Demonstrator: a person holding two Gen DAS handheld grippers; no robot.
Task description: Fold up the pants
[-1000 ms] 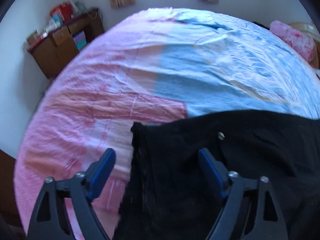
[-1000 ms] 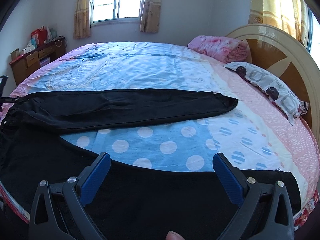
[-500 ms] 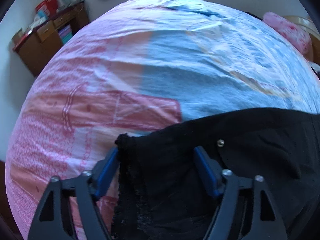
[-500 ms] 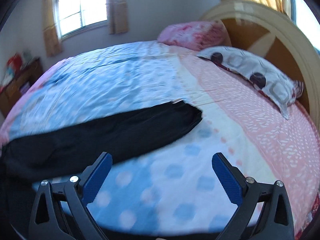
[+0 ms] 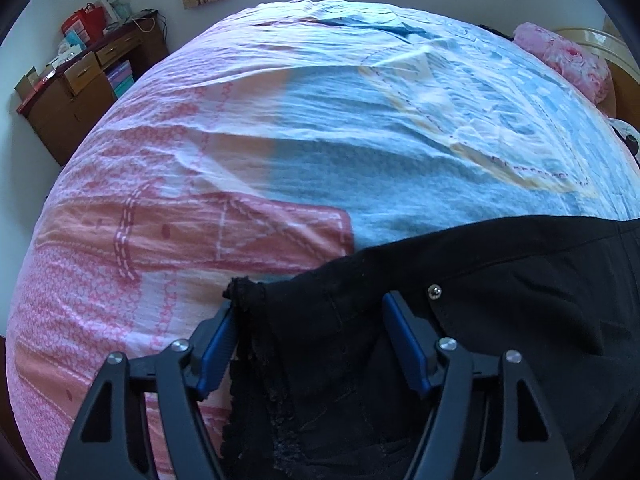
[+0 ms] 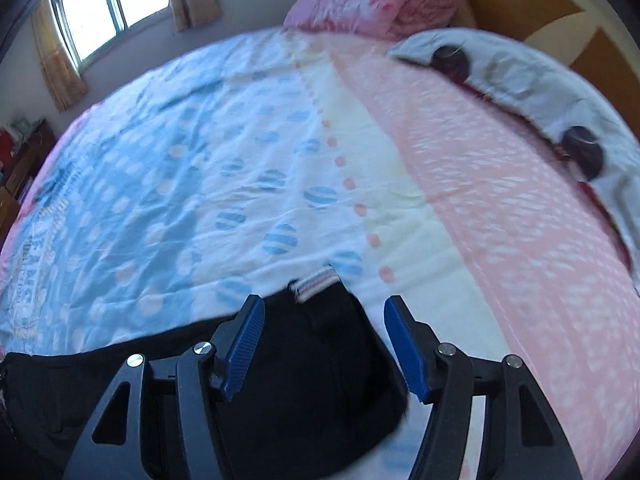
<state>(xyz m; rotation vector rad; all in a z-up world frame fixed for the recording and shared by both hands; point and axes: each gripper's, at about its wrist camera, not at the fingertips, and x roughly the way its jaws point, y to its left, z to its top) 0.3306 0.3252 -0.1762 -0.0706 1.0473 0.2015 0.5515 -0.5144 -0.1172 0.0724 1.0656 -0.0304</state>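
Black pants lie flat on the bed. In the left wrist view their frilly waistband corner sits between the blue pads of my left gripper. The left pad lies against the waistband edge and the right pad rests on the cloth, with no pinch visible. In the right wrist view the end of one pant leg, with a small striped tag at its hem, lies between the fingers of my right gripper. Its jaws are closing, and the pads stand apart from the cloth.
The bed sheet is blue and pink, and it is wrinkled. A spotted pillow and a folded pink quilt lie by the wooden headboard. A cluttered wooden desk stands at the far left wall, below a window.
My right gripper has swept right along the pant leg to its hem end, and its jaws have narrowed. My left gripper has settled over the waistband corner and narrowed slightly.
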